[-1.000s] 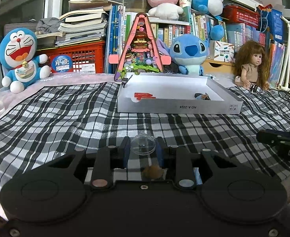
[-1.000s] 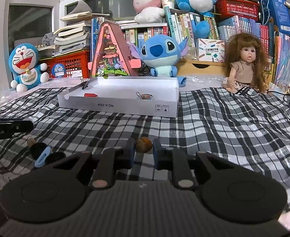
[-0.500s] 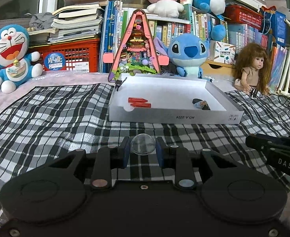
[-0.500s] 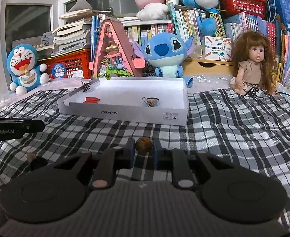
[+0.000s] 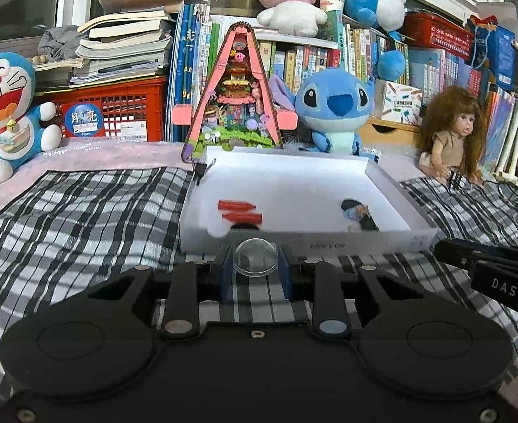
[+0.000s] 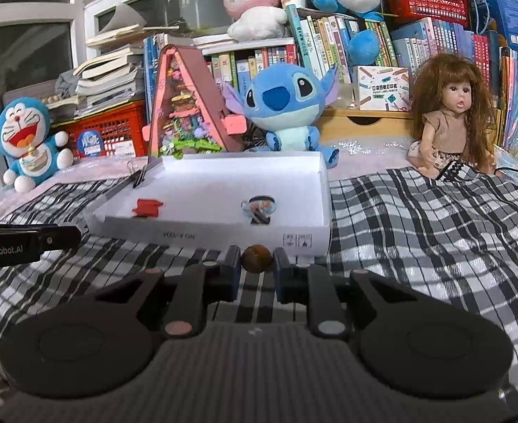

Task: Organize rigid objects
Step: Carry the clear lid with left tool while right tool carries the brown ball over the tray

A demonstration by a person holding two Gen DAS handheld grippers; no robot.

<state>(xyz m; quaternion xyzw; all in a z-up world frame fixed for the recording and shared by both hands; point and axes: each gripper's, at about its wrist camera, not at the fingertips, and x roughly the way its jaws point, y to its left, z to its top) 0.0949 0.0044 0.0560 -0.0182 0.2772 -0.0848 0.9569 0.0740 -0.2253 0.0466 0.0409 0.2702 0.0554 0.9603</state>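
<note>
Clear plastic is seen between the fingers of the left gripper (image 5: 255,264): a small transparent dome (image 5: 255,258) is clamped at the fingertips, held just in front of the near wall of the white box (image 5: 329,245). Black-and-white checked cloth (image 5: 82,218) is spread under both tools.

Taken from left to right in the left wrist view, a Doraemon plush (image 5: 7,105) is set at the far left edge, then a red crate (image 5: 118,109) under stacked books, a pink triangular toy house (image 5: 236,98) directly behind the box, a blue Stitch plush (image 5: 336,105), and a doll (image 5: 451,134) at the right. Inside the box, red pieces (image 5: 239,211) are seen at the left and a small dark item with blue (image 5: 357,213) at the right; what the latter is cannot be told. A black binder clip (image 5: 201,171) is fixed on the far left corner.

In the right wrist view, the right gripper (image 6: 257,268) is closed on a small brown ball (image 6: 256,262), held near the box's front wall.
</note>
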